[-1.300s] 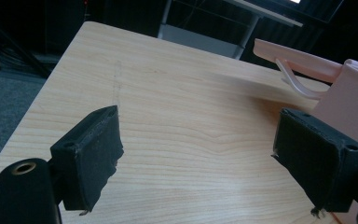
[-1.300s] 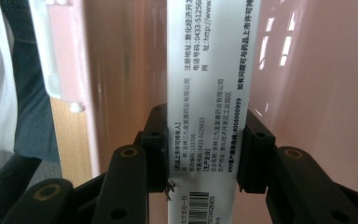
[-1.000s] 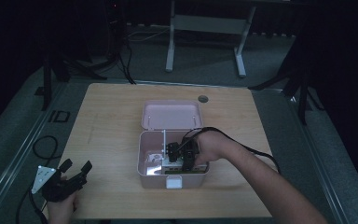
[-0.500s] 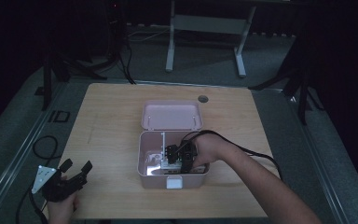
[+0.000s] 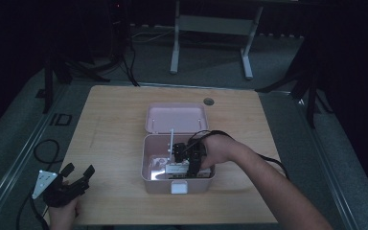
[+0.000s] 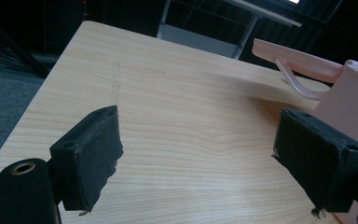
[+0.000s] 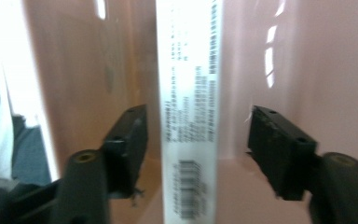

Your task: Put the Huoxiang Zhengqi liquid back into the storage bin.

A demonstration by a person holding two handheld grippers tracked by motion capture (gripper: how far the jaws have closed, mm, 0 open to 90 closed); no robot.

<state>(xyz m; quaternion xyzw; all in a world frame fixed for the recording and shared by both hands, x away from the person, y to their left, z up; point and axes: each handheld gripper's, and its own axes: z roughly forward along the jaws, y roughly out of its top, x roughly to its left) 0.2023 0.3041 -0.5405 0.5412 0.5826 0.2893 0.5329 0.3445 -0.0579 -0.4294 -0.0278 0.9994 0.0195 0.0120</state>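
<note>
right gripper (image 5: pixel 188 162) reaching down into the pink box (image 5: pixel 148 165), jaws just opening either side of a white carton (image 7: pixel 189 116), left gripper (image 5: pixel 79 175) resting open at the table's (image 5: pixel 115 120) near left corner

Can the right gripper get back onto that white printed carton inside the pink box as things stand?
Probably yes. The right gripper, its jaws just opened, straddles the white carton inside the open pink box, gaps on both sides; nothing lies between pads and carton.
</note>
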